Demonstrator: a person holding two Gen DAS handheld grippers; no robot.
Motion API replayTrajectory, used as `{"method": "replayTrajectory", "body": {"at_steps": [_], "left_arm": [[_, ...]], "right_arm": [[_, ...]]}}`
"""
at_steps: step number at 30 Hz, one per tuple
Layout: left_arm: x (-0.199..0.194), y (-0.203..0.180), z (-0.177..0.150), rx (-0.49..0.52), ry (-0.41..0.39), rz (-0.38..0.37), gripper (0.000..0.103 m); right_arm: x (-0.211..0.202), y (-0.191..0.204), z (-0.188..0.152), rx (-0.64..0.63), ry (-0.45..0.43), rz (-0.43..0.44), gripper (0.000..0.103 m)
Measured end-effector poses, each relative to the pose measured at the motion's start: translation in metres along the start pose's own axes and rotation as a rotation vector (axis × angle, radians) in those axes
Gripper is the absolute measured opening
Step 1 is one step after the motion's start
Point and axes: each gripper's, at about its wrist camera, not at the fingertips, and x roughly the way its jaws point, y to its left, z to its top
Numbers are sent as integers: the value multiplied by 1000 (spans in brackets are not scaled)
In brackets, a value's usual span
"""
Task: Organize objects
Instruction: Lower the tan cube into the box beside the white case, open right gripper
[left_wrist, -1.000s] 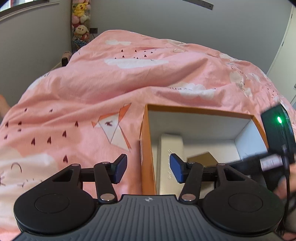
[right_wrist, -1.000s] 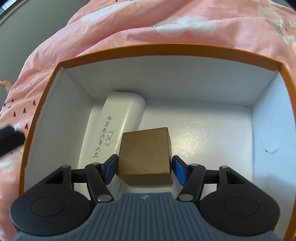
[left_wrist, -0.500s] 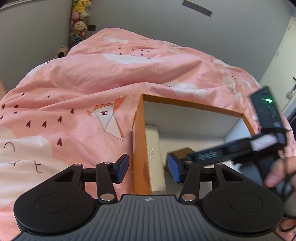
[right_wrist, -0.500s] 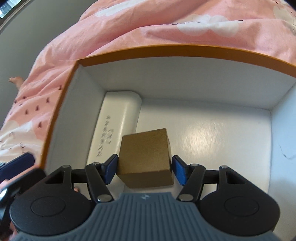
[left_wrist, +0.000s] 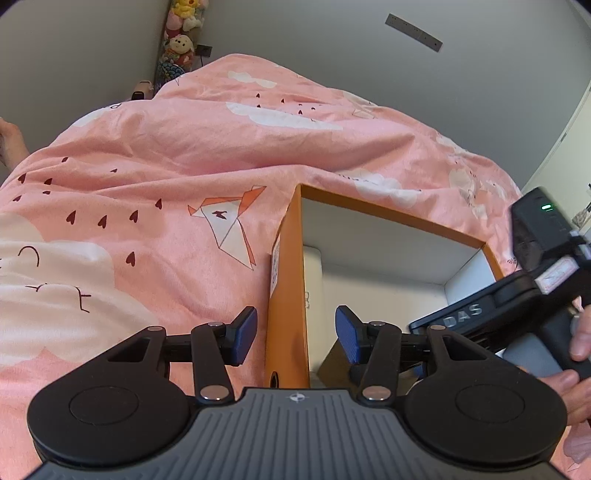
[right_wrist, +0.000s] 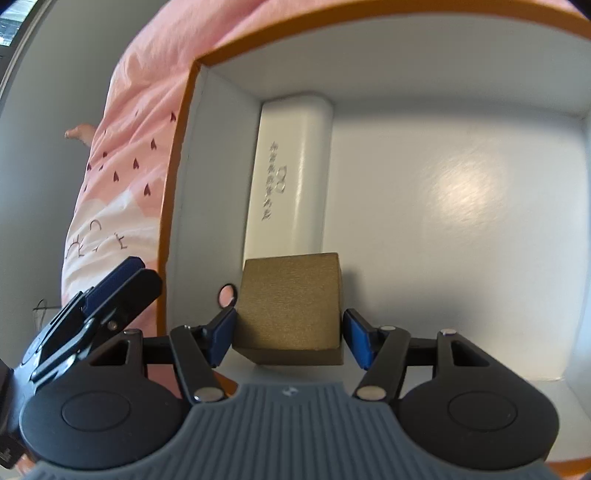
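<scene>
An orange box (left_wrist: 388, 214) with a white inside lies on a pink duvet. A long white case (right_wrist: 291, 177) lies along its left wall. My right gripper (right_wrist: 290, 336) is inside the box, shut on a gold-brown cube (right_wrist: 288, 302) just in front of the case's near end. Whether the cube rests on the box floor I cannot tell. My left gripper (left_wrist: 295, 339) stands open astride the box's left wall (left_wrist: 288, 295), and neither pad presses on it. The cube (left_wrist: 332, 362) shows low behind the right finger. The left gripper's fingers (right_wrist: 110, 284) also show outside the box (right_wrist: 173, 206).
The pink duvet (left_wrist: 184, 184) with hearts and clouds covers the bed all around the box. A person's hand (left_wrist: 576, 354) holds the right gripper's black body (left_wrist: 517, 302) over the box's right side. Stuffed toys (left_wrist: 181, 40) hang at the far grey wall.
The right gripper has tipped further down and turned toward the box's left wall, the cube still in it. The left gripper has slid left along the box and come into the right view.
</scene>
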Motion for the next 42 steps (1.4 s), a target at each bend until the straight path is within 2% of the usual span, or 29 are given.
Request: {"method": "replayTrajectory", "body": {"at_steps": [5, 9, 11, 19, 22, 24, 25, 27, 33, 37, 38, 42], "left_arm": [[1, 4, 1, -16, 0, -1, 57], [3, 8, 0, -23, 7, 1, 57], [5, 8, 0, -26, 10, -1, 57], [5, 8, 0, -29, 14, 0, 57], [5, 8, 0, -29, 14, 0, 57], [5, 8, 0, -30, 17, 2, 57], [5, 8, 0, -31, 19, 3, 57], [6, 8, 0, -31, 22, 2, 57], [8, 10, -1, -41, 32, -1, 57], [8, 9, -2, -43, 34, -4, 57], [7, 9, -3, -44, 34, -3, 57], [4, 11, -2, -51, 25, 6, 55]], "right_arm": [[23, 1, 8, 33, 81, 13, 64], [26, 13, 1, -43, 44, -44, 67], [24, 18, -1, -74, 38, -53, 76], [15, 22, 15, -109, -6, -118, 76], [18, 18, 26, -103, 20, -117, 75], [25, 18, 31, -96, 51, -111, 72], [27, 17, 31, -88, 53, -126, 63], [26, 16, 30, -83, 46, -139, 62], [8, 20, 5, -87, -44, -106, 62], [15, 27, -8, -123, 3, -73, 61], [18, 29, -9, -132, 10, -60, 55], [27, 37, -9, -153, 3, -32, 53]]}}
